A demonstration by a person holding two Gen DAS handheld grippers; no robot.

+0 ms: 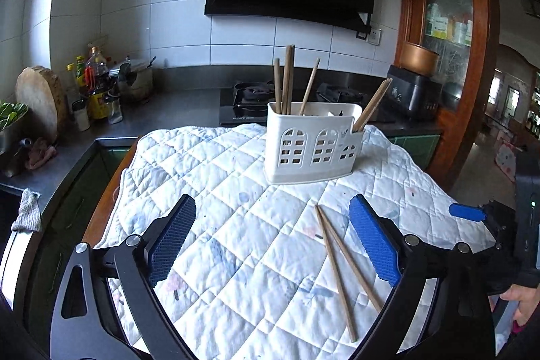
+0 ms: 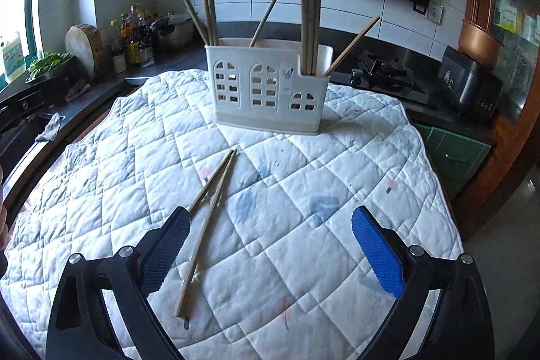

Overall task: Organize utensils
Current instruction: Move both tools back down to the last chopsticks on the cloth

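A white plastic utensil holder (image 1: 312,144) (image 2: 270,90) stands at the far side of the quilted cloth, with several wooden chopsticks (image 1: 287,80) (image 2: 310,32) upright in it. Two loose chopsticks (image 1: 341,265) (image 2: 206,218) lie on the cloth, crossing near their far tips. My left gripper (image 1: 273,238) is open and empty; the loose pair lies just inside its right finger (image 1: 374,242). My right gripper (image 2: 270,248) is open and empty; the pair lies by its left finger (image 2: 165,252). The right gripper's blue tip (image 1: 467,212) shows at the left view's right edge.
The quilted cloth (image 2: 303,191) covers a round table. Behind it runs a dark counter with a gas stove (image 1: 256,103), bottles (image 1: 96,83), a pot, a round chopping board (image 1: 40,100) and a black cooker (image 2: 469,83). A wooden cabinet (image 1: 449,22) stands at the right.
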